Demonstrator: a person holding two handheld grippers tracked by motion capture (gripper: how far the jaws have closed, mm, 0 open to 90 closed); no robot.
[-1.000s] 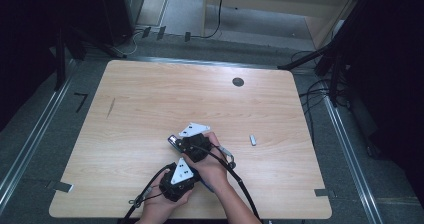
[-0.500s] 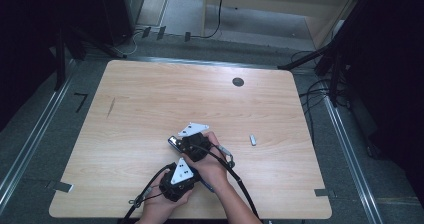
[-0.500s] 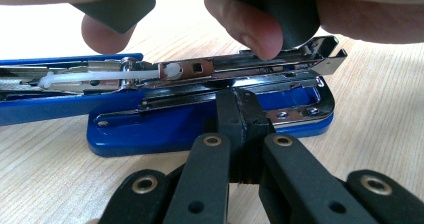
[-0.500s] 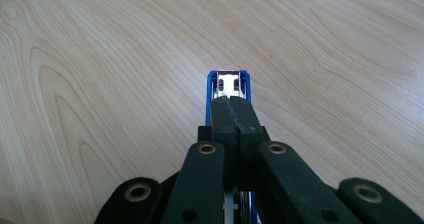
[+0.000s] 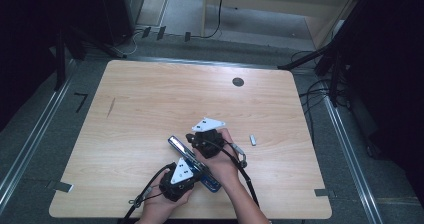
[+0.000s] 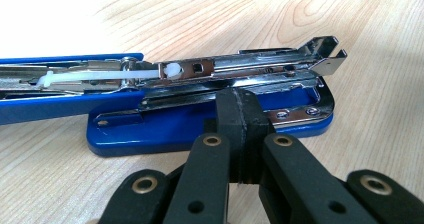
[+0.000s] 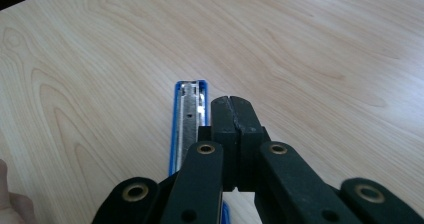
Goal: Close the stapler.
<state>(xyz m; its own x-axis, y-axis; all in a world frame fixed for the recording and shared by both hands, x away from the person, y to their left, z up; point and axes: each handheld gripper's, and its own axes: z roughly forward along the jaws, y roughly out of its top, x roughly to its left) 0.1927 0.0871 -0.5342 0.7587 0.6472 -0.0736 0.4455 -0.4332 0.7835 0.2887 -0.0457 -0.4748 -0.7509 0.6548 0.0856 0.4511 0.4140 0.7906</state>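
A blue stapler (image 5: 176, 145) lies swung open on the wooden table (image 5: 150, 99), near the front edge. Its chrome magazine (image 6: 240, 66) is raised above the blue base (image 6: 165, 129), and its blue arm (image 7: 190, 104) lies flat. My left gripper (image 5: 196, 172) is shut, and in the left gripper view its tips (image 6: 240, 109) rest against the base just under the magazine. My right gripper (image 5: 191, 137) is also shut with nothing between the jaws; its tips (image 7: 233, 109) sit right beside the far end of the blue arm. A hand holds each gripper.
A small silver piece (image 5: 253, 140) lies on the table to the right of the hands. A black round grommet (image 5: 238, 82) sits near the far edge. Cables trail from both grippers over the front edge.
The right gripper has shifted slightly to the right. The stapler and the left gripper have stayed where they were.
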